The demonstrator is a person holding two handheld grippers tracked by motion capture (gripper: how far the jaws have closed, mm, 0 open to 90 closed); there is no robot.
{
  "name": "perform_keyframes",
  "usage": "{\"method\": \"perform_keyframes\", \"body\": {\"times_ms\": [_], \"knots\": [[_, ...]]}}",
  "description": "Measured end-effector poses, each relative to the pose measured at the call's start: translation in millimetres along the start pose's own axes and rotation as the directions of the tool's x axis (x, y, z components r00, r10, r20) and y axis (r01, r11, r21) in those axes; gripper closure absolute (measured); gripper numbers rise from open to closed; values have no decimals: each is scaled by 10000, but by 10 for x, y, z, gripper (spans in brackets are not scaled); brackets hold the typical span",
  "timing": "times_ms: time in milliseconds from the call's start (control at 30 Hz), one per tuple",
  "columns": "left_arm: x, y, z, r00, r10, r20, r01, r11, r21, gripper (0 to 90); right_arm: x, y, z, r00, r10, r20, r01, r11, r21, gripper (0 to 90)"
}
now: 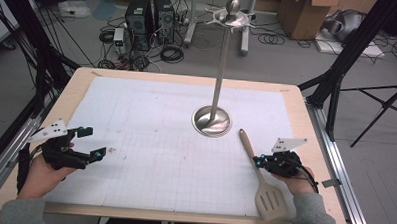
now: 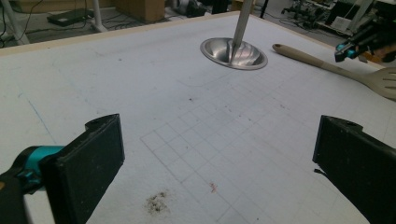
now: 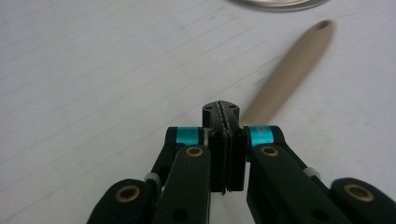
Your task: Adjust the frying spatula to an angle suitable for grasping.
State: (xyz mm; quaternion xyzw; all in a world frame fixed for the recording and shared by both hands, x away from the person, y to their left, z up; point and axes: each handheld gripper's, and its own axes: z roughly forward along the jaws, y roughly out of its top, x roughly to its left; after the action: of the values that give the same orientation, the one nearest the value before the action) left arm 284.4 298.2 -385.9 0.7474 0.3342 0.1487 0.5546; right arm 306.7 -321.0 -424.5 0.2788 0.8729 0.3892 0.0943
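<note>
A wooden slotted spatula lies on the white gridded mat at the right, handle pointing toward a metal utensil stand. My right gripper is shut, its jaws pressed flat together with nothing between them, and it hovers right at the spatula's handle. At the left, my left gripper is open, jaws wide apart over bare mat. In the left gripper view the stand's base, the spatula and the right gripper show farther off.
The stand has a tall pole with hooks and a ball on top. A wooden table edge frames the mat. Computers, cables, boxes and tripod legs stand on the floor beyond. A small dirt smudge marks the mat.
</note>
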Motion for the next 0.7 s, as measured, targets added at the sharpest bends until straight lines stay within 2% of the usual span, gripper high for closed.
{"method": "perform_keyframes", "body": {"times_ms": [100,300,400,533,700], "knots": [[0,10,50,10000,-1,97,0,10000,48,25,89,-59,-6,9993,-308,-219,313,9993,205,900],[-1,27,127,9998,31,206,-34,9999,115,25,155,-112,13,9980,-463,-420,485,9973,546,900],[5,34,140,9997,64,250,-67,9999,132,25,192,-111,54,9958,-799,-453,843,9908,1061,900],[6,30,144,9996,27,275,-32,9999,168,25,211,-99,30,9950,-941,-329,978,9854,1393,900],[12,23,129,9997,1,240,-4,9999,116,25,221,-68,1,9886,-1505,-88,1496,9722,1801,900]]}}
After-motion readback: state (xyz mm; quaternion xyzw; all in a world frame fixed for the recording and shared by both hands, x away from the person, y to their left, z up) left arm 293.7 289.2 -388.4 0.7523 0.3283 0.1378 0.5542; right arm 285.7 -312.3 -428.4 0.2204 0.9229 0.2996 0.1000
